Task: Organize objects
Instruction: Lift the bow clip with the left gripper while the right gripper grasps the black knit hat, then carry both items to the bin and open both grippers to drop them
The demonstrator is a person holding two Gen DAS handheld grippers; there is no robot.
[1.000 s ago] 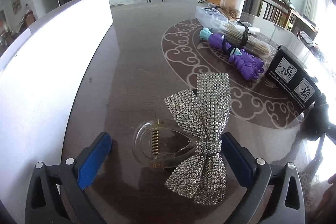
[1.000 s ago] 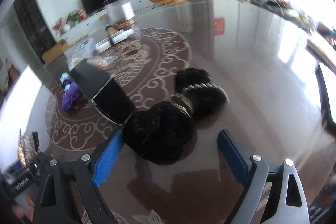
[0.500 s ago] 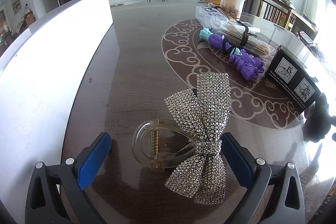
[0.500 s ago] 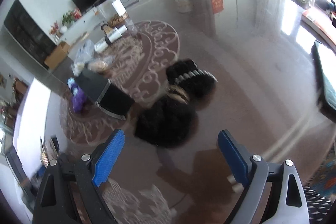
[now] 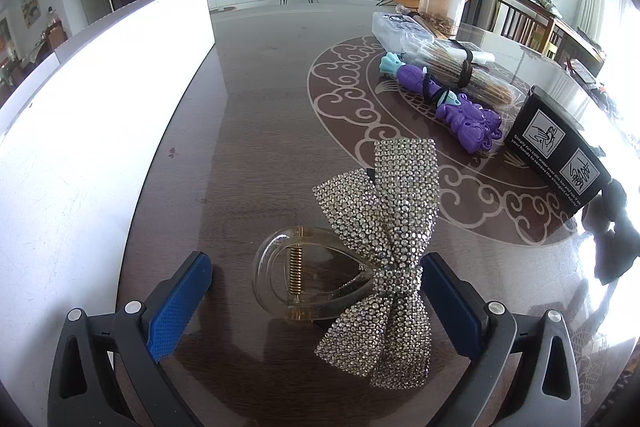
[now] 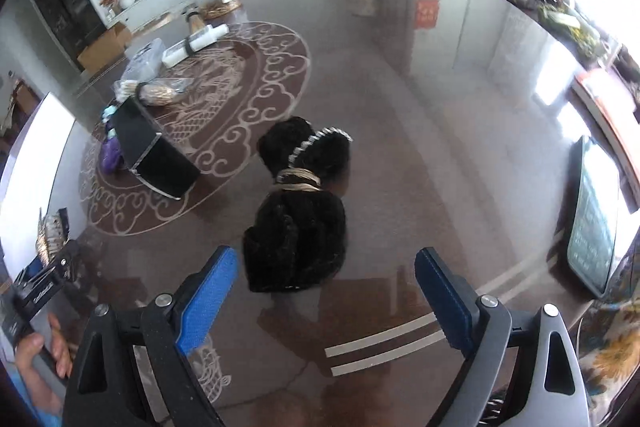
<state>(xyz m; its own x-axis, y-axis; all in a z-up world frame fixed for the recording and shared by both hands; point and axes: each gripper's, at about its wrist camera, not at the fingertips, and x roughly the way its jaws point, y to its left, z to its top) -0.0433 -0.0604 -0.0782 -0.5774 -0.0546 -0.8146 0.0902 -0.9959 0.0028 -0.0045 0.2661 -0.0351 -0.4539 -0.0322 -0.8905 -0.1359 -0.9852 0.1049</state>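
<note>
Rhinestone bow clip [image 5: 384,255] is lying on the dark glossy table [image 5: 248,115] between the blue pads of my left gripper [image 5: 316,291], whose jaws are standing wide apart; the right pad [image 5: 448,303] is sitting just beside the bow's knot, whether touching it I cannot tell, while the left pad [image 5: 176,307] is well clear of the clear plastic loop with its spring. I am gripping nothing with it. My right gripper [image 6: 326,295] is also gaping open and holding nothing, pointing steeply down at the black furry hair bow [image 6: 302,211], which is lying on the table just ahead of the fingertips, nearer the left pad [image 6: 206,299], with a gold band round its middle and a row of pale stones across its far lobe. Beyond the rhinestone clip, a black printed box [image 5: 560,155] is resting on the table's scroll-patterned ring, and behind that a purple toy [image 5: 448,103], a tied bundle of sticks [image 5: 464,71], a clear flat case [image 5: 400,31] and a clear jar with a dark lid [image 5: 442,3] are clustering together. A white board [image 5: 80,115] is running along the table's left side. In the right wrist view my left hand [image 6: 44,359] is showing at the lower left corner, and a tablet [image 6: 592,215] is lying near the table's right edge.
</note>
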